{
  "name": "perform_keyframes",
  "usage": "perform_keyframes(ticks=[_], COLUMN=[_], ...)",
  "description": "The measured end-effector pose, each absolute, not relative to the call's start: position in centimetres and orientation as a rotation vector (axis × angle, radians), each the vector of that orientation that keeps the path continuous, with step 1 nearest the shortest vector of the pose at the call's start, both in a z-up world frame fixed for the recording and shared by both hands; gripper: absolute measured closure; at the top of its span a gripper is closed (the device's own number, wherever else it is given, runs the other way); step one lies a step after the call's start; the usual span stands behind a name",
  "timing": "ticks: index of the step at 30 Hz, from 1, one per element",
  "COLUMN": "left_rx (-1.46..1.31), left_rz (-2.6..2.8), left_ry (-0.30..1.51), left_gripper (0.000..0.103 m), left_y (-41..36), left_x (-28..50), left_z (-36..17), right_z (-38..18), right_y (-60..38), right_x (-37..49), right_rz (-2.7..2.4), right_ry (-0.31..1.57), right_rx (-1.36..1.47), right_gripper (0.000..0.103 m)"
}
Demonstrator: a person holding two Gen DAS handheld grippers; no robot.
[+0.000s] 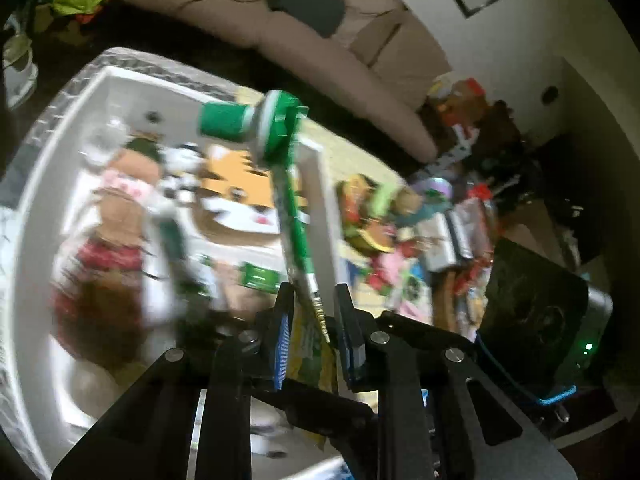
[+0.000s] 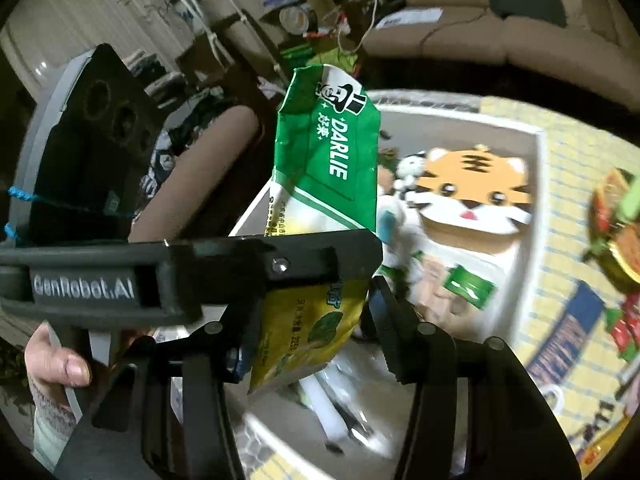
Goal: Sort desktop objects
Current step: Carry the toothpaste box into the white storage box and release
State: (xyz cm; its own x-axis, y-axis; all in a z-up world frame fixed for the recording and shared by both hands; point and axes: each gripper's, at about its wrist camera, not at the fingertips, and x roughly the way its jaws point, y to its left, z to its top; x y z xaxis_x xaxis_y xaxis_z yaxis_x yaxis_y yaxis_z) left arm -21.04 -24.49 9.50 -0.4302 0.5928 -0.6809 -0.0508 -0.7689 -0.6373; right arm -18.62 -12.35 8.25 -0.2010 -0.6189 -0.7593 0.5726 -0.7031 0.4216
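A green and yellow Darlie toothpaste tube (image 1: pixel 294 216) with a green cap (image 1: pixel 224 122) is held up over a white bin (image 1: pixel 320 184). My left gripper (image 1: pixel 314 322) is shut on the tube's flat tail end. In the right wrist view the same tube (image 2: pixel 328 168) hangs in front of my right gripper (image 2: pixel 308 332), whose fingers stand wide apart on either side of the tube's yellow part; the left gripper's body crosses in front. The bin (image 2: pixel 538 168) holds a tiger toy (image 2: pixel 476 184), a plush doll (image 1: pixel 120 216) and other items.
A pile of toy food, packets and cans (image 1: pixel 420 232) lies on the yellow cloth (image 2: pixel 560 280) right of the bin. A burger toy (image 2: pixel 616 224) sits there. A beige sofa (image 1: pixel 320 40) stands behind. A hand (image 2: pixel 56 364) holds the left gripper.
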Motion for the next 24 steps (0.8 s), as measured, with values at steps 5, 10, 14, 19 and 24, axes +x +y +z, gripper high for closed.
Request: perform_keyframes(ticks=[5,10,14,19,24], left_rx=[-1.485,-1.571,-1.616,-1.534,-1.499], left_rz=[2.262,2.262,2.304,2.396,2.413], left_ry=[-0.738,-0.723,-0.713,-0.781,-0.799], left_gripper=[0.084,0.078,0.054,0.029,0.028], left_y=[-28.3,-29.9,-31.5,-34.0,-34.7], left_x=[-24.4,-27.5,-28.8,-27.7,-25.9], left_z=[6.6,3.6,2.3,4.5,6.2], right_z=[4.7,0.6,-1.9,-3.0,0.0], right_y=[-16.9,-19.7,-20.9,-21.0,-19.1], right_x=[-21.2,-23.8,-25.3,-25.5,-23.9], right_rz=[-1.954,-1.966,-1.948,-1.9,-1.917], right_ry=[-0.082,-0.181,-0.286,-0.306,-0.259], right_rx=[1.333,1.429,1.51,1.566,1.47], right_gripper=[0.055,0.055,0.055,0.04,0.033])
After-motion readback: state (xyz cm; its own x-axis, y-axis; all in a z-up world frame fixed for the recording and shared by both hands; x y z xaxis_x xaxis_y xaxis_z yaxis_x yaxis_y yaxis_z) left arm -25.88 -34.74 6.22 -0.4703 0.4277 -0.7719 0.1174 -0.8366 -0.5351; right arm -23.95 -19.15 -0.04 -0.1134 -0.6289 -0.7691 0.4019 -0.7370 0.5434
